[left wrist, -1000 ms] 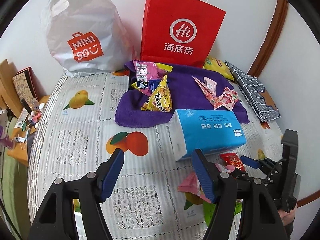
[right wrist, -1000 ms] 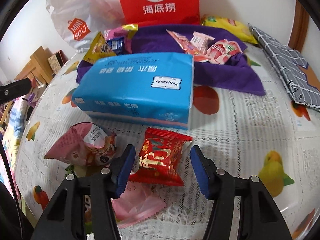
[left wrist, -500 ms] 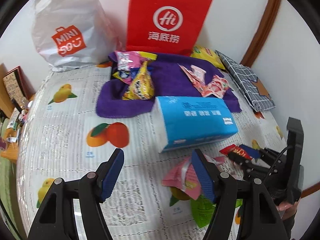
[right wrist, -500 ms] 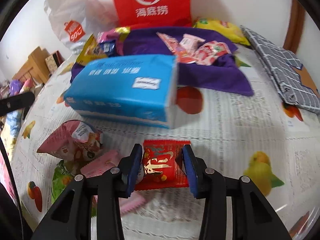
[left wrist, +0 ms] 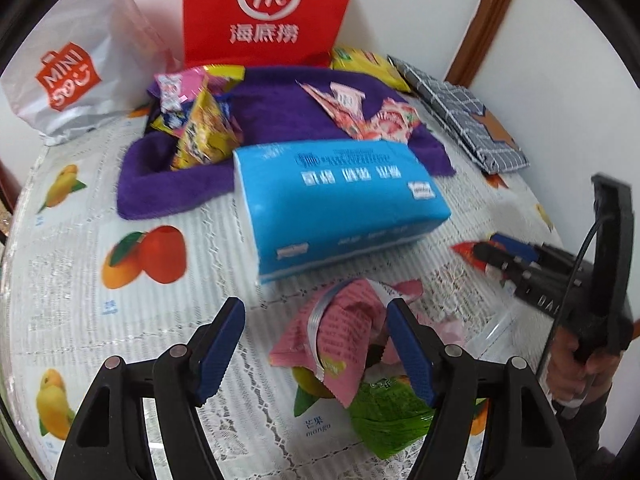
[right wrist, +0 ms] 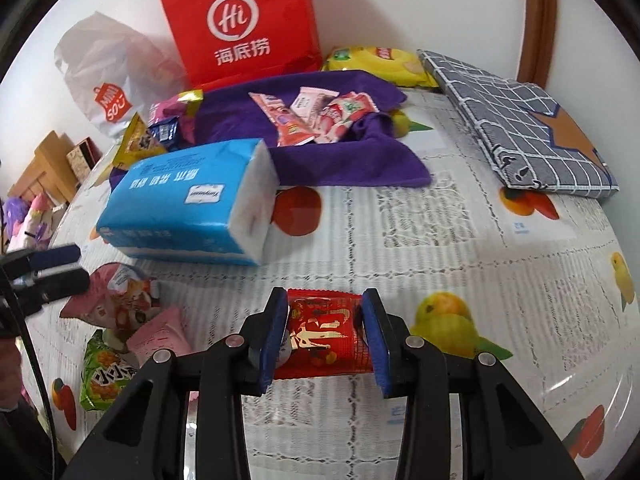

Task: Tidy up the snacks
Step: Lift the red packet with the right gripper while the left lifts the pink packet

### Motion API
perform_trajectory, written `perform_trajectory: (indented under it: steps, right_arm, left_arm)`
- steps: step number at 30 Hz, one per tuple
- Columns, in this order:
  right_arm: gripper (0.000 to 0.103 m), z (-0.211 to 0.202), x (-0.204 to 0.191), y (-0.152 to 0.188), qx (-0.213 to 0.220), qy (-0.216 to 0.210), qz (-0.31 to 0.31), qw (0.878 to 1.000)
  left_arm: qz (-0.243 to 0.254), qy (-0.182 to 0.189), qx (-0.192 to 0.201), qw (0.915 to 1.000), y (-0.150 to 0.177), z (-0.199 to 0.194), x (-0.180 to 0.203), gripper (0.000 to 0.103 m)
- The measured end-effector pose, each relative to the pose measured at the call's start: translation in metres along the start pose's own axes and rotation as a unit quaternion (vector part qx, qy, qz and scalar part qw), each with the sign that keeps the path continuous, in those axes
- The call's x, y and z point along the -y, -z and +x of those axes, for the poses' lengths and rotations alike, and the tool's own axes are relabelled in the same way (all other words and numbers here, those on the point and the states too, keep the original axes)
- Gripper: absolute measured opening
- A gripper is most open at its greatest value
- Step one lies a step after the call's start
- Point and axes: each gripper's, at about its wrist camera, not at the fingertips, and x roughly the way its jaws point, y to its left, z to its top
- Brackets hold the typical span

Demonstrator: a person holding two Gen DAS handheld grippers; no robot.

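A red snack packet (right wrist: 324, 332) sits between the blue pads of my right gripper (right wrist: 325, 300); the jaws are closing and press on both its sides. In the left wrist view the same packet (left wrist: 466, 249) pokes out of the right gripper (left wrist: 492, 250). My left gripper (left wrist: 315, 308) hovers over a pink packet (left wrist: 340, 332) lying on a green packet (left wrist: 384, 412). Its jaws are opening, the right finger is beside the pink packet, and nothing is gripped. A purple towel (left wrist: 280, 120) at the back holds yellow and pink snacks.
A blue tissue pack (left wrist: 340, 196) lies mid-table in front of the towel. A red paper bag (left wrist: 268, 8) and a white plastic bag (left wrist: 72, 68) stand against the wall. A folded checked cloth (right wrist: 520, 120) and a yellow packet (right wrist: 376, 62) lie at the back right.
My right gripper closed in on the red packet and now grips it. My left gripper came down and rightward, so the pink packet now lies under its fingers.
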Motion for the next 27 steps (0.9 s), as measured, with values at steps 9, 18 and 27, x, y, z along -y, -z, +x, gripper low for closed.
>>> perform_trajectory:
  steps: [9,18,27]
  right_arm:
    - [0.039,-0.002,0.0,-0.015,0.006,0.005,0.007,1.0]
    - [0.039,-0.002,-0.008,-0.027,0.014,-0.005,0.014,1.0]
    - [0.038,-0.01,-0.007,-0.04,0.029,-0.005,0.032,0.999]
  left_arm:
    - [0.023,0.017,-0.037,0.9989,-0.001,0.033,0.004,0.071]
    - [0.05,0.016,-0.04,0.9978,-0.003,0.047,0.008,0.043]
    - [0.019,0.085,-0.038,0.9955,-0.008,0.035,-0.008,0.04]
